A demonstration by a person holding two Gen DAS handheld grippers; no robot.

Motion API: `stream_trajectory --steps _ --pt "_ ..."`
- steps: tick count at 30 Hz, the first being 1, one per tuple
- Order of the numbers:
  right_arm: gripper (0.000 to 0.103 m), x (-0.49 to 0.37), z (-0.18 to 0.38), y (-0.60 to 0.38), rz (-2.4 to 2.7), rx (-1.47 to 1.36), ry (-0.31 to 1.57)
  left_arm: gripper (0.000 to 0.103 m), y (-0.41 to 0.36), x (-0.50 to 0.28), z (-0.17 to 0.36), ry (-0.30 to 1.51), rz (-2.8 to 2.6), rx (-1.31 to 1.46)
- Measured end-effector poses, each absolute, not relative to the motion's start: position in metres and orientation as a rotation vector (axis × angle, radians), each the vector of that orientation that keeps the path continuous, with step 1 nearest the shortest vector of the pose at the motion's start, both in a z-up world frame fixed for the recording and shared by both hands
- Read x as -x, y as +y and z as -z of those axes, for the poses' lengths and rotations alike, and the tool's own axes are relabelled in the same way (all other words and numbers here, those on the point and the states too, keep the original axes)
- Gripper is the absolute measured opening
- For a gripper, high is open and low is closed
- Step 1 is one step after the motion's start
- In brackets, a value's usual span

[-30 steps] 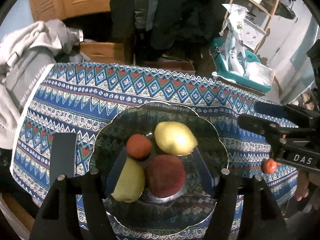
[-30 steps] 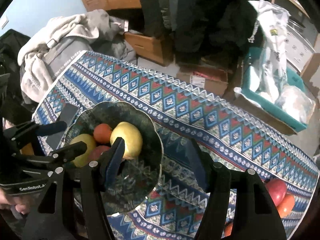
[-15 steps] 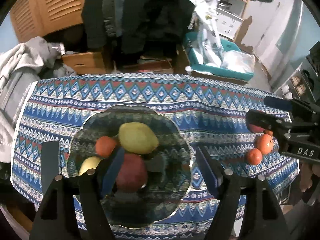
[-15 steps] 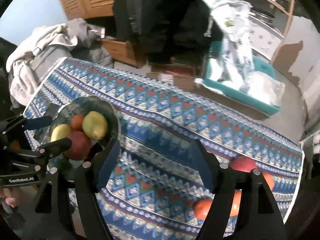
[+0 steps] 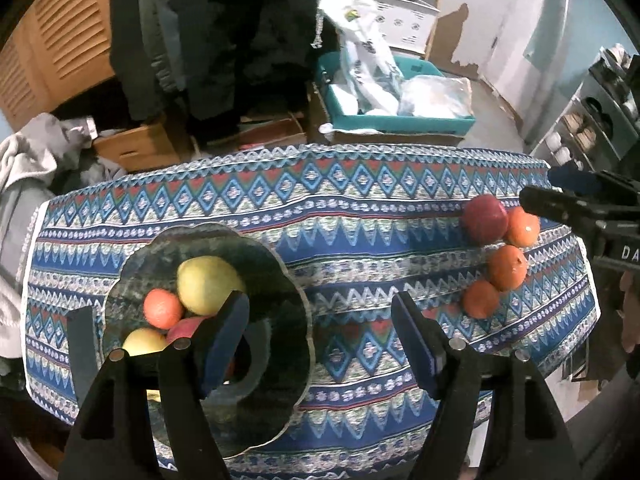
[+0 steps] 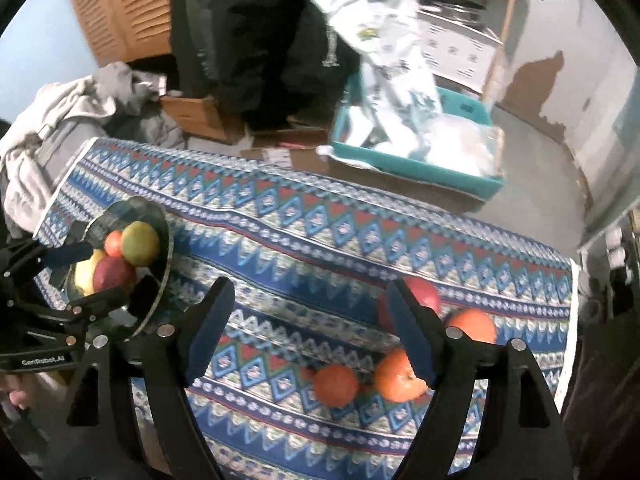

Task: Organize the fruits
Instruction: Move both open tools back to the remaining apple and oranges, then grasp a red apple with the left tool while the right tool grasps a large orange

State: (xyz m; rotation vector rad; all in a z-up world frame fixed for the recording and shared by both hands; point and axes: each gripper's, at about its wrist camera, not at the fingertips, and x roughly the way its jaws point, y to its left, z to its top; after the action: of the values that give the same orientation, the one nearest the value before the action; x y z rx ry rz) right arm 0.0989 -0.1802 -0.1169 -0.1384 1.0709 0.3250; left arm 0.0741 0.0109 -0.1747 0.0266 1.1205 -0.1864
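Note:
A dark glass plate (image 5: pixel 280 268) at the table's left holds a yellow-green fruit (image 5: pixel 208 284), a small orange (image 5: pixel 162 308), a red apple (image 5: pixel 184 326) and a yellow fruit (image 5: pixel 144 342). At the right end lie a loose red apple (image 6: pixel 424 296) and three oranges (image 6: pixel 336 384). My left gripper (image 5: pixel 320 320) is open over the plate's right rim and the cloth, with nothing between its fingers. My right gripper (image 6: pixel 310 304) hovers over the cloth just left of the loose fruit; its jaws are opening and nothing is between them.
A flat dark rectangle (image 5: pixel 82 340) lies left of the plate. Behind the table are a teal crate (image 5: pixel 400 122) with plastic bags, cardboard boxes (image 5: pixel 136 146) and a heap of grey clothes (image 6: pixel 60 128). The patterned cloth (image 5: pixel 360 208) hangs over the table edges.
Both grippers have swung right across the table. The left one has left the plate's middle for its right rim; the right one now nears the loose fruit, jaws a little wider.

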Motion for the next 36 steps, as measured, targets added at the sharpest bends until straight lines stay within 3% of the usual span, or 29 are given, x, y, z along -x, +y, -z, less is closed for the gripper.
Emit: stream_trajectory --steps 36 --pt "0.081 -0.109 0.174 -0.34 -0.088 0.028 1.19 0.078 -0.117 -0.119 0.209 1.174 0.345 -0.123"
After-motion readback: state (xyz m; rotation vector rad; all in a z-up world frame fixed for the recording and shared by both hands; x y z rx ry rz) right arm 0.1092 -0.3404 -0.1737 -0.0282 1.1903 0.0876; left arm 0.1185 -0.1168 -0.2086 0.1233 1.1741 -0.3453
